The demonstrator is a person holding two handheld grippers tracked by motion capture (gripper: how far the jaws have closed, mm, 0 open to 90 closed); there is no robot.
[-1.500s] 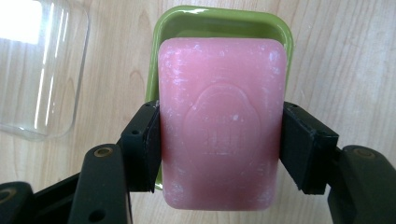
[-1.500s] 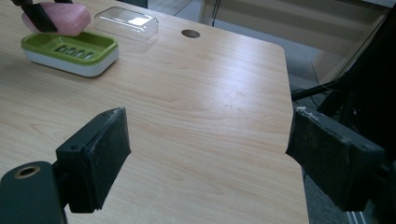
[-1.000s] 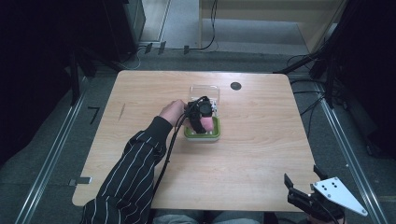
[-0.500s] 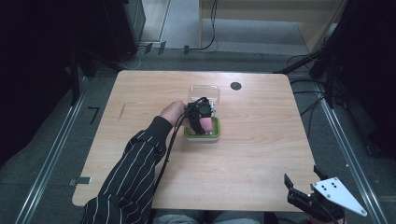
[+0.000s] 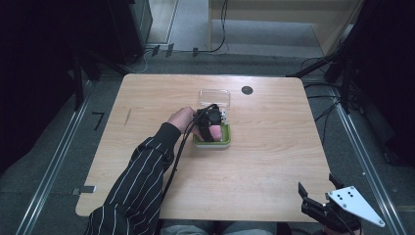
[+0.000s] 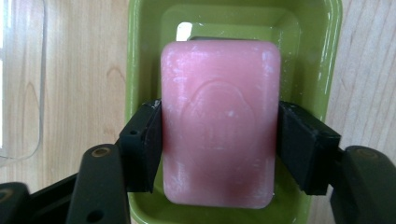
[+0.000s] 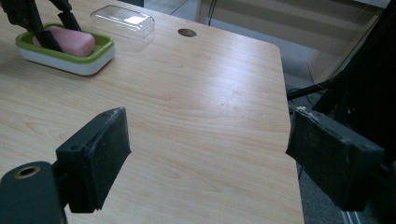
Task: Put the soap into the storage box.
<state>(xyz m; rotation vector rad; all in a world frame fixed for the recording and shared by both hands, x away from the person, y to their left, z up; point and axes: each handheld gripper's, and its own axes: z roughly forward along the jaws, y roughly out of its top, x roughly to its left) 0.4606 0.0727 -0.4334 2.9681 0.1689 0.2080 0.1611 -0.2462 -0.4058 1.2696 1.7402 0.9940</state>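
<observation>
Pink soap bar [image 6: 219, 123] lies in a green soap dish [image 6: 317, 60] near the middle of a wooden table [image 5: 274, 161], clamped on both long sides by the left gripper [image 6: 219, 149]. A clear plastic lid [image 5: 214, 98] rests just behind the dish, with a round hole [image 5: 247, 90] in the tabletop beside it. The right gripper [image 7: 210, 158] hangs well apart at the table's near right corner, jaws spread wide and holding nothing.

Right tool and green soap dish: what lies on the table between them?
Nothing: in the right gripper view, bare wooden table stretches from the open right tool to the green soap dish.
</observation>
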